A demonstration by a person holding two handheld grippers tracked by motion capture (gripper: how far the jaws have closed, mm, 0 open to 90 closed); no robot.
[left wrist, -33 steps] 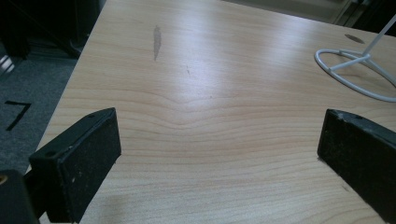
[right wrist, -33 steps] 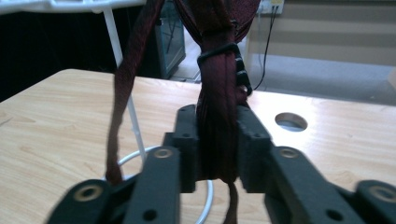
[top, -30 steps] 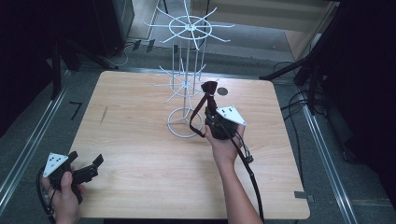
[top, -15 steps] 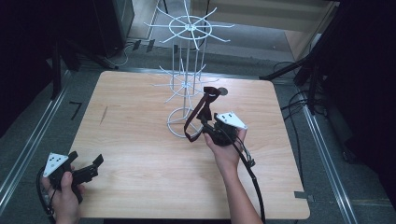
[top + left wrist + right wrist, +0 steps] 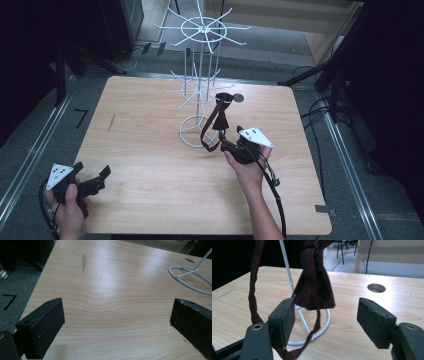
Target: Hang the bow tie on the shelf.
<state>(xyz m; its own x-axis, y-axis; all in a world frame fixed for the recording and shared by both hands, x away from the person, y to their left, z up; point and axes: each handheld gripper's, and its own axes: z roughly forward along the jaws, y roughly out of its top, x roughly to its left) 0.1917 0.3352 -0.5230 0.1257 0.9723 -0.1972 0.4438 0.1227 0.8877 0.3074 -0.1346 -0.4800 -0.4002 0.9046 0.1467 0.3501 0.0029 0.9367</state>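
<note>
We take this for a lab or recording studio rather than a home. We see a bare wooden table standing on grey carpet, framed by metal floor rails and black tape marks. Dark stands and cables crowd the edges, and a white wire display rack stands on the table like a prop.

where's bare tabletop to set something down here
Free: the wide stretch of table between the left gripper and the white wire rack. Crowded: the rack's base ring, where the dark red bow tie hangs beside the right gripper.
</note>
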